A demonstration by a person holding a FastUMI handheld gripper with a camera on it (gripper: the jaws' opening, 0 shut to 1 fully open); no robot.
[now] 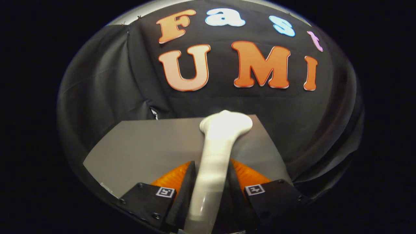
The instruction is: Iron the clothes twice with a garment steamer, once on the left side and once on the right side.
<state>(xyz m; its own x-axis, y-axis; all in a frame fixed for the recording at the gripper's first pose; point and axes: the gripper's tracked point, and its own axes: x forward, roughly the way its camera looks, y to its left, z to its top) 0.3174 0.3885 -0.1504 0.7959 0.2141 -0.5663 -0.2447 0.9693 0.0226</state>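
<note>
White garment steamer (pixel 216 152) clamped between gripper (pixel 212 174) jaws, head beyond them over grey table (pixel 146 149).

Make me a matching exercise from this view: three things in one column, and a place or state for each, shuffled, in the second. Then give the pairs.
Things:
1. garment steamer
2. claw
3. grey table

Places or states:
A. lies under the steamer and stretches ahead to the black cloth
B. shut on the white handle
C. held between the fingers, its head pointing ahead towards the black cloth wall

Pairs: 1-C, 2-B, 3-A
</note>
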